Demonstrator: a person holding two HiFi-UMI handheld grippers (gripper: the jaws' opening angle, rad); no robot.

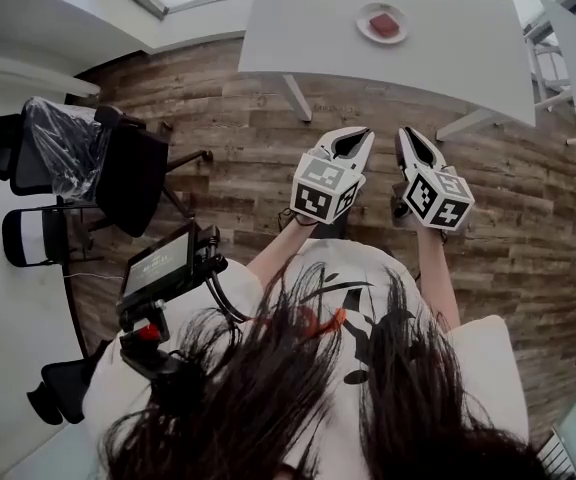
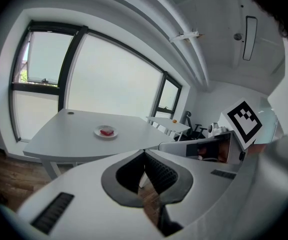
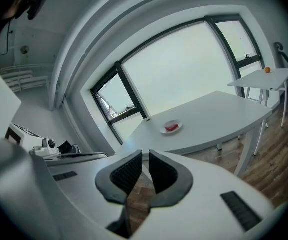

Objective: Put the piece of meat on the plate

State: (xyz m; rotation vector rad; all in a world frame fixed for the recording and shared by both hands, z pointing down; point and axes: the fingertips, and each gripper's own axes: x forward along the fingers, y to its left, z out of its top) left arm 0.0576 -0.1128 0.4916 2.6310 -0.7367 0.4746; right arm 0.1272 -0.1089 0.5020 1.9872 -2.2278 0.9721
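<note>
A red piece of meat (image 1: 384, 25) lies on a small white plate (image 1: 364, 14) on the white table (image 1: 468, 48) ahead of me. Both grippers hang over the wooden floor, short of the table's near edge. My left gripper (image 1: 354, 144) has its jaws together with nothing between them. My right gripper (image 1: 414, 141), close beside it, is shut and empty too. The left gripper view has the plate (image 2: 98, 132) and meat (image 2: 106, 131) far beyond its shut gripper (image 2: 144, 155). The right gripper view shows the meat (image 3: 171, 127) beyond its own gripper (image 3: 145, 158).
Black office chairs (image 1: 128, 173) stand at the left, one wrapped in plastic (image 1: 63, 148). A second white table (image 3: 264, 76) with a small orange thing (image 3: 267, 70) stands to the right. Table legs (image 1: 296, 96) reach down to the wooden floor (image 1: 238, 168). Large windows (image 2: 109, 79) lie behind the table.
</note>
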